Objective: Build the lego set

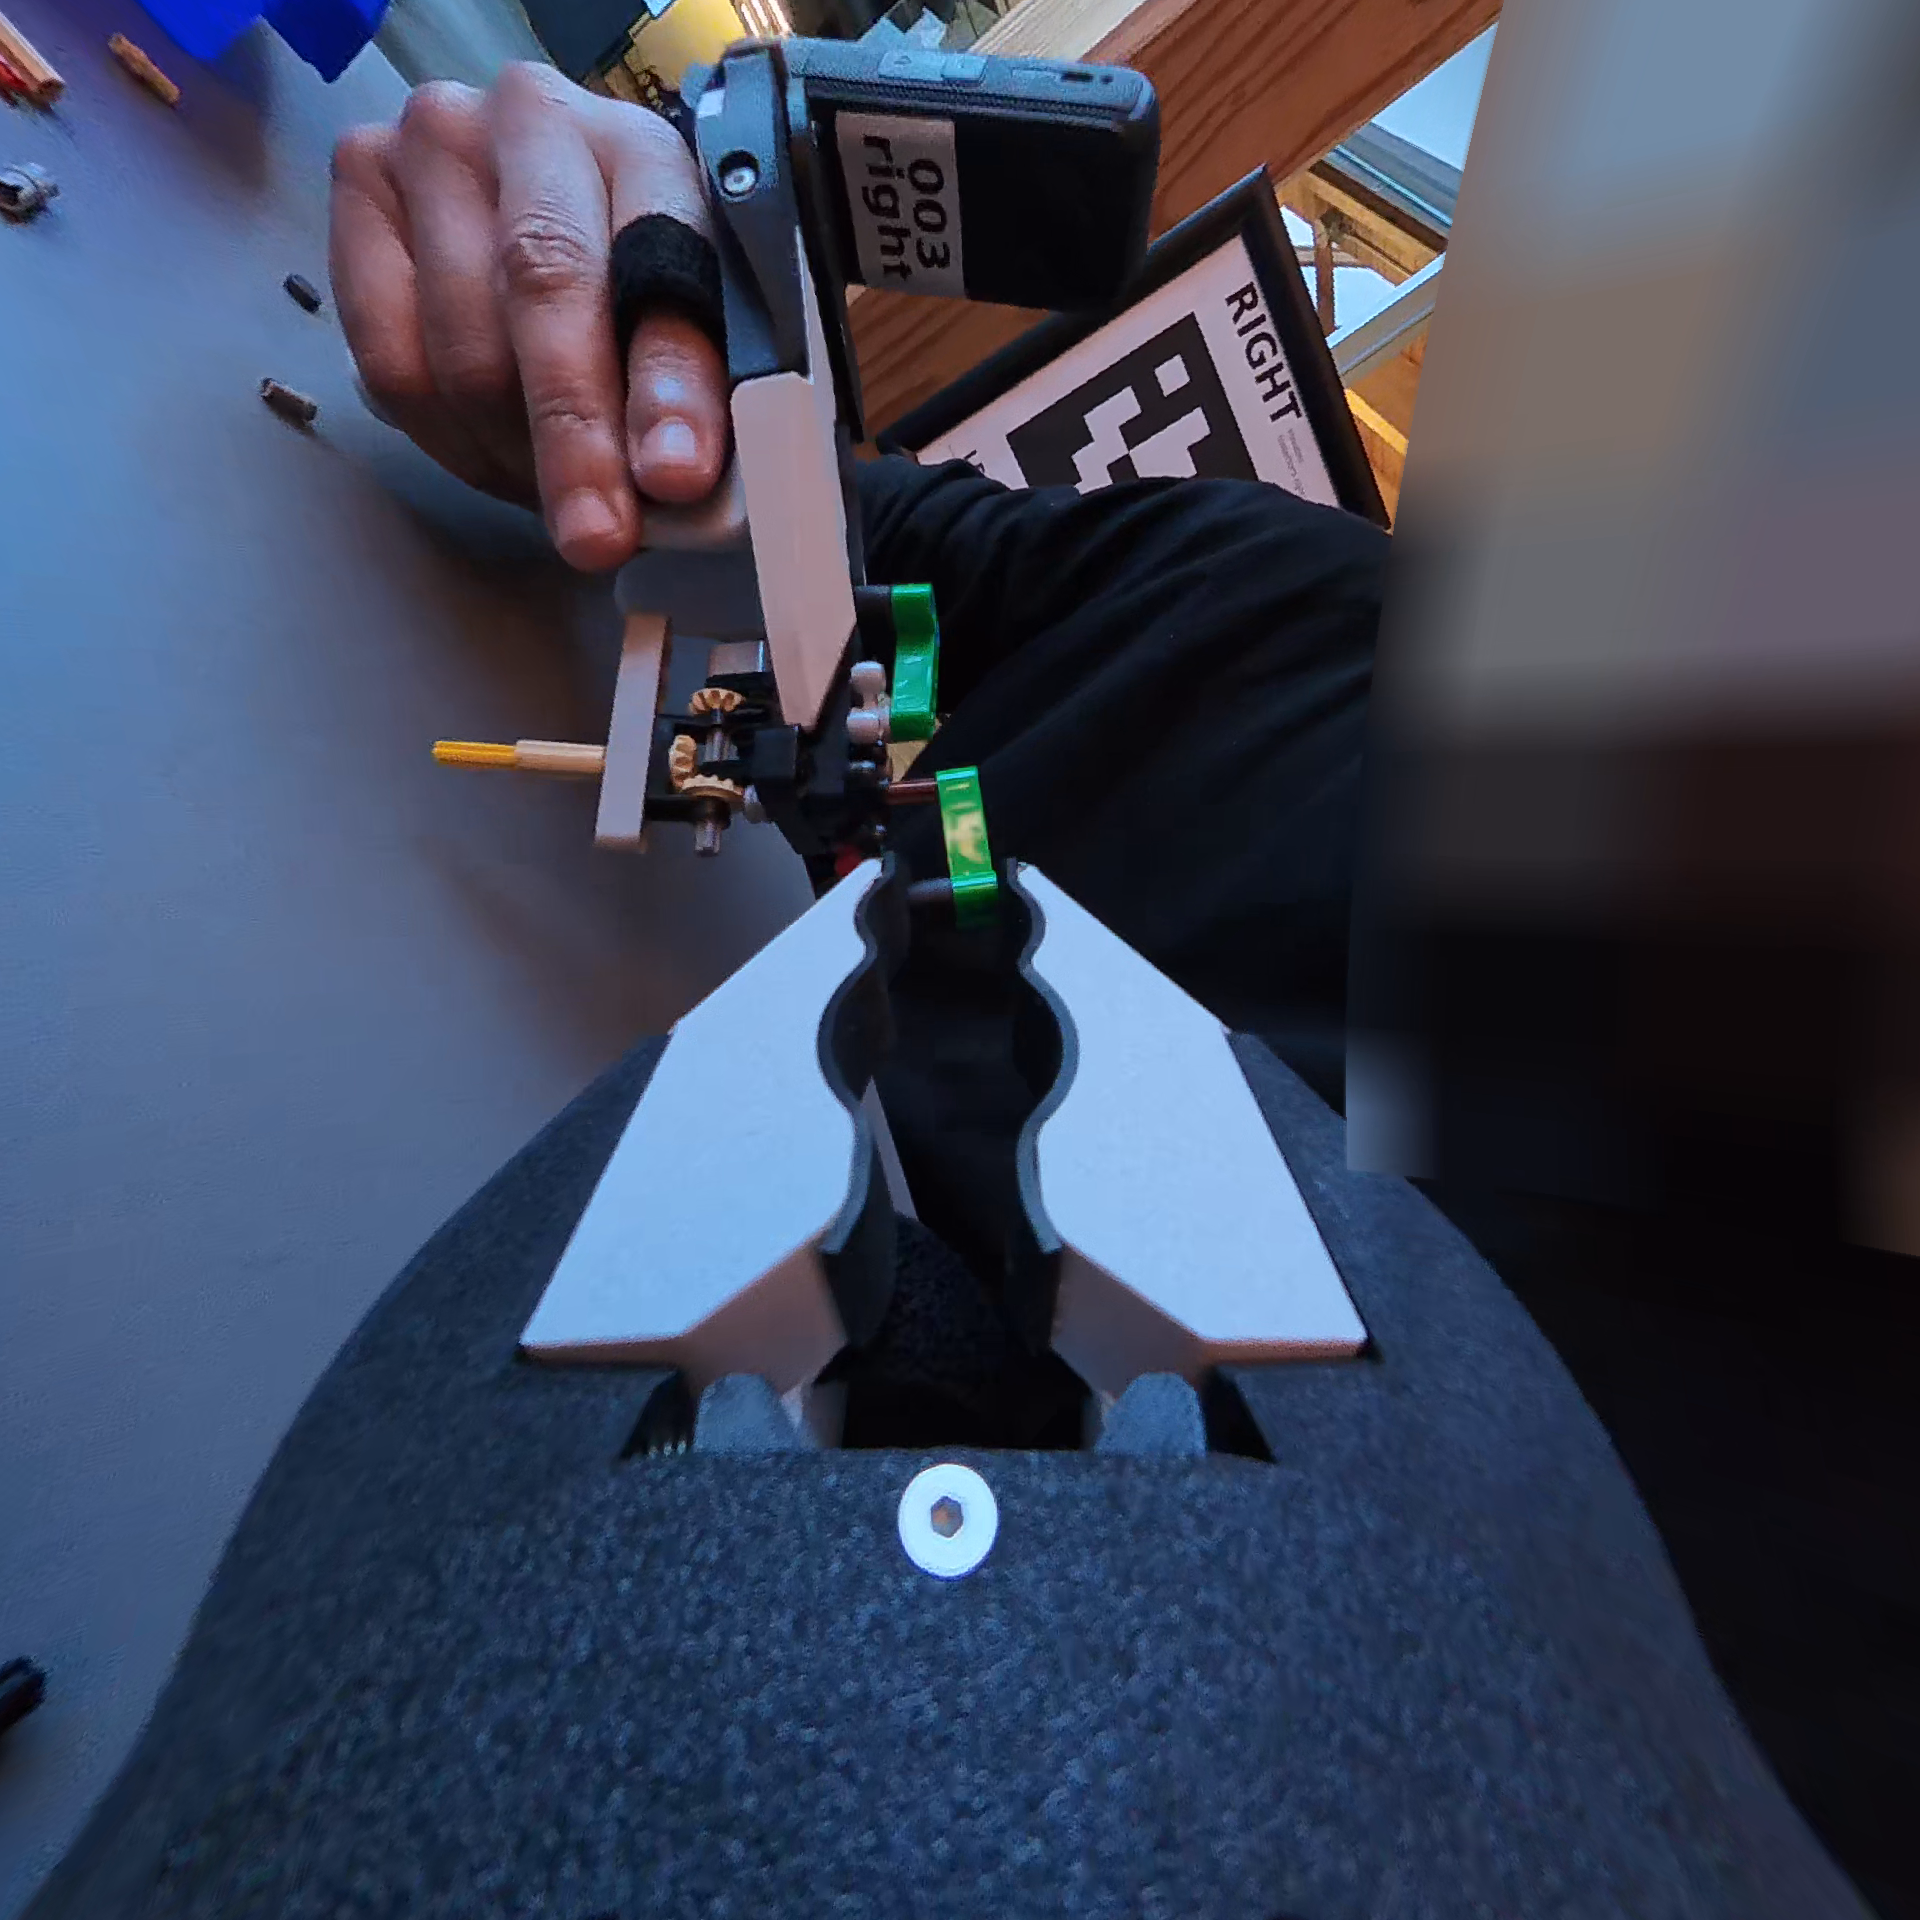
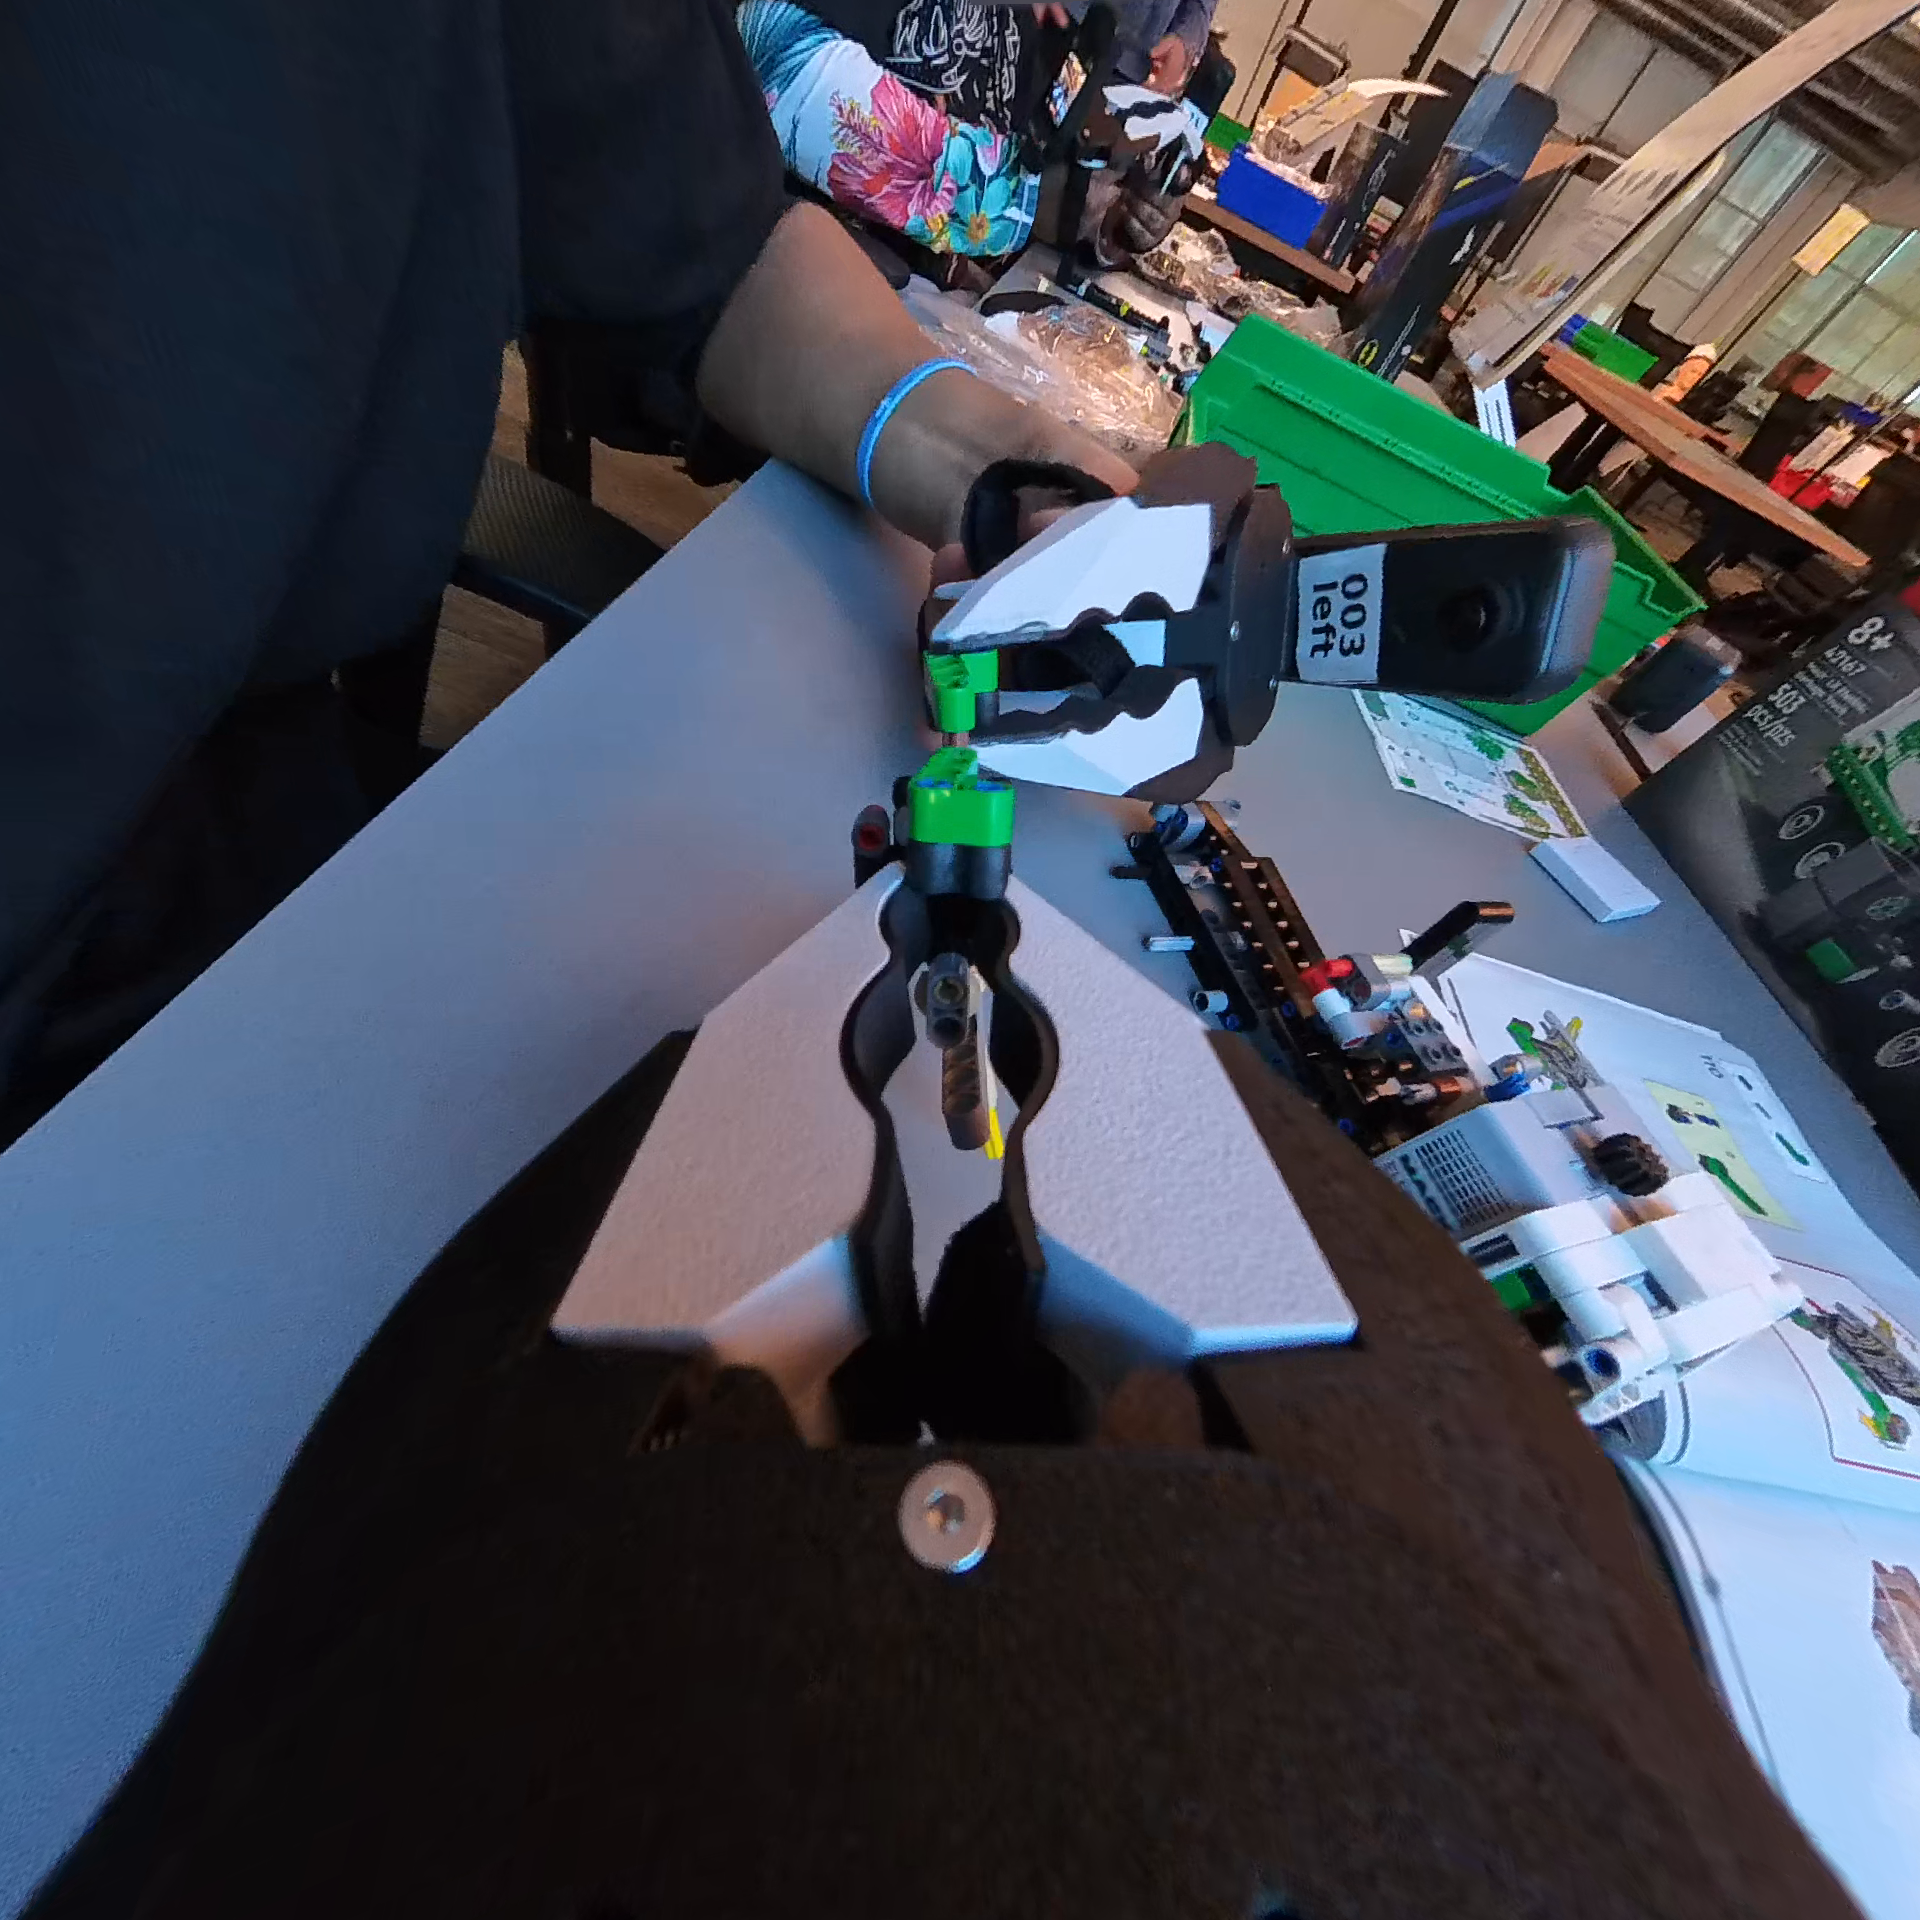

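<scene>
In the left wrist view, the left gripper (image 1: 951, 894) sits at the centre of the frame, its jaws narrowed onto a small green piece (image 1: 968, 847) pinched at the very tips. Just above it, the right gripper (image 1: 717, 727), held by a hand (image 1: 509, 301) at the upper left, clamps a small black gear assembly (image 1: 727, 769) with tan gears and a yellow-tipped rod (image 1: 514, 754) sticking out to the left. The green piece sits just beside that assembly.

In the right wrist view, a partly built white and black model (image 2: 1455, 1143) lies at the right on an open instruction booklet (image 2: 1766, 1351), on the grey table (image 2: 416, 1039). A green bin (image 2: 1403, 468) stands at the upper right.
</scene>
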The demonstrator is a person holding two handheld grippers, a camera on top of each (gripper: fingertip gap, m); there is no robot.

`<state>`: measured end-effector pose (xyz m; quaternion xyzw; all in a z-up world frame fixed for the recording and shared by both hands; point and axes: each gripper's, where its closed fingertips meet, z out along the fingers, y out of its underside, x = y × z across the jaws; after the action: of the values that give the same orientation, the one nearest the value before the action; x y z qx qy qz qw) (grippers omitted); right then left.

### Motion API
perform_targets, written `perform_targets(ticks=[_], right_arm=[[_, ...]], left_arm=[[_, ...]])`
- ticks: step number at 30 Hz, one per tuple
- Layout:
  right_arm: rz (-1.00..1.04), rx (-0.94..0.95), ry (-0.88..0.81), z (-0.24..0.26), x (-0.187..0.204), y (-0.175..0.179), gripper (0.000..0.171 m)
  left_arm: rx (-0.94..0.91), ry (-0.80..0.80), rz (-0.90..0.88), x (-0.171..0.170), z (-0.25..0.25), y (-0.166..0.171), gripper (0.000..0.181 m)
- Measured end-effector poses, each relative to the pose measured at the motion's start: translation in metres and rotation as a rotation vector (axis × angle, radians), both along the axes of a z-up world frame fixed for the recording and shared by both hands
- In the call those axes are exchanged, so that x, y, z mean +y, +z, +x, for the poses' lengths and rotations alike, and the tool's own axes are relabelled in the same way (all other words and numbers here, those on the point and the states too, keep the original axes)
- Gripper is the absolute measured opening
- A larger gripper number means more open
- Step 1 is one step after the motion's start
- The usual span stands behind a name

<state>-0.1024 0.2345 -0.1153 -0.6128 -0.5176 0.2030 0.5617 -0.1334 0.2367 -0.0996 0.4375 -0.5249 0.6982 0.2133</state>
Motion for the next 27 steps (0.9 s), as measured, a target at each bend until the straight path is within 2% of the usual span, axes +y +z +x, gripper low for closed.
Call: perform_targets(ticks=[10,16,21,27], right_arm=[[-0.008,0.052,0.024,-0.004,-0.003,0.009,0.007],[0.016,0.040,-0.019,0.001,0.001,0.010,0.007],[0.109,-0.138,-0.100,0.011,0.009,0.001,0.007],[0.114,-0.170,-0.078,0.008,0.002,-0.002,0.007]], left_arm=[[-0.028,-0.012,-0.045,-0.002,-0.002,0.008,0.014],[-0.035,0.047,-0.039,0.004,0.005,0.008,0.014],[0.006,0.108,0.043,0.012,0.011,-0.005,0.014],[0.017,0.079,0.062,0.007,0.009,-0.008,0.014]])
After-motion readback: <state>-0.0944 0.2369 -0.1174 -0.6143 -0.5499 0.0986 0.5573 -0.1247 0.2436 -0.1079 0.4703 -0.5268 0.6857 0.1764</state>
